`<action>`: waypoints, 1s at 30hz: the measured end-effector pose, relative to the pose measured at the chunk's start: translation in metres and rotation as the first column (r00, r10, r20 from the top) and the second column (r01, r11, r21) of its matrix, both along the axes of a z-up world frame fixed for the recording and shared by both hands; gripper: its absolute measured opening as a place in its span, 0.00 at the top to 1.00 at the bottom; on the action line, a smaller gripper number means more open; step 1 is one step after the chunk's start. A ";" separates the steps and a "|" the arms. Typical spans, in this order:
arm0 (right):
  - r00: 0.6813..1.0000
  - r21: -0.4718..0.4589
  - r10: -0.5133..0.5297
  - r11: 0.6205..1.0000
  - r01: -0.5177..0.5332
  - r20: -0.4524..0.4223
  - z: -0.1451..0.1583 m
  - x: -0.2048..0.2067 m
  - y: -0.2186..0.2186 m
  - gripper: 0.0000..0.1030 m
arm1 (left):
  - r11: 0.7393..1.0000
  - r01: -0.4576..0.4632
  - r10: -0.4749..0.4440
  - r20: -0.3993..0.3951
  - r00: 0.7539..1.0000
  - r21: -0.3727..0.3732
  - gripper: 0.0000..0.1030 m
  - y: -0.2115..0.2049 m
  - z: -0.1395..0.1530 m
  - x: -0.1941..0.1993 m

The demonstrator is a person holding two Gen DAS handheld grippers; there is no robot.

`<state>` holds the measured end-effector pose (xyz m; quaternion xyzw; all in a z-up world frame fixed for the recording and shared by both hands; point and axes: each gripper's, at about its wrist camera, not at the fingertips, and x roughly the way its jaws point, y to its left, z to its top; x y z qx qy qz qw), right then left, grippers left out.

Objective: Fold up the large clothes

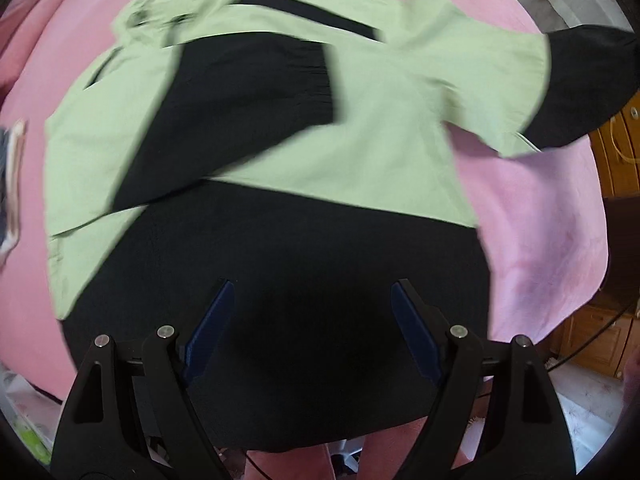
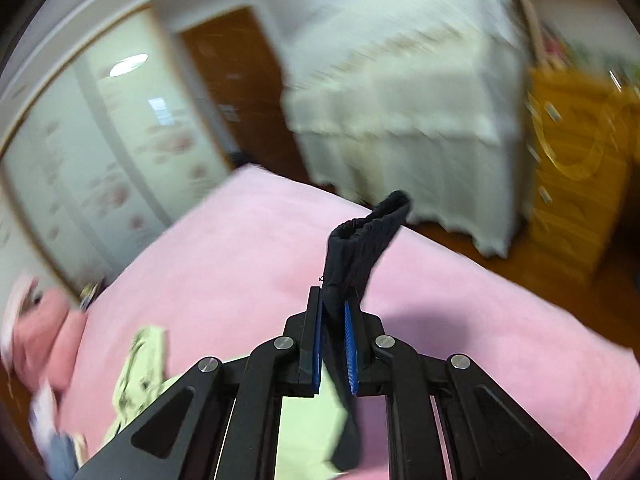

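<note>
A light green and black jacket [image 1: 380, 152] lies spread on a pink bed cover [image 1: 540, 248]. One sleeve with a black cuff [image 1: 248, 116] is folded across its body. The other sleeve, with its black cuff [image 1: 588, 84], is lifted at the right. My left gripper [image 1: 312, 292] is open above the jacket's black hem, holding nothing. My right gripper [image 2: 334, 304] is shut on the black sleeve cuff [image 2: 366, 236], which stands up from its blue pads above the pink cover [image 2: 224, 264]. Green jacket cloth [image 2: 308, 428] hangs below it.
A pink pillow [image 2: 52, 340] lies at the bed's left end. A white-draped piece of furniture [image 2: 400, 92] and a wooden dresser [image 2: 576, 160] stand beyond the bed. A sliding wardrobe [image 2: 100, 152] and brown door [image 2: 236, 80] are behind. Small items [image 1: 12, 184] lie at the left.
</note>
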<state>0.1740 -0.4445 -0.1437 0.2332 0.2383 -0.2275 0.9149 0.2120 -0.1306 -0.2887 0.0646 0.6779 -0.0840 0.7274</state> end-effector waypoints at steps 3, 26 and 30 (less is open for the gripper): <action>0.992 -0.102 0.125 0.987 -0.121 0.030 0.016 0.037 0.079 0.91 | 0.999 -0.041 0.041 0.048 0.998 -0.004 0.24 0.057 0.020 0.014; 0.662 0.050 0.577 0.770 -0.636 -0.478 -0.183 0.196 0.396 0.26 | 0.979 -0.206 0.206 -0.010 0.978 -0.001 0.24 0.231 -0.008 0.052; 0.689 0.022 0.539 0.795 -0.607 -0.484 -0.174 0.142 0.363 0.20 | 0.977 -0.208 0.207 -0.007 0.978 -0.040 0.24 0.200 -0.020 0.070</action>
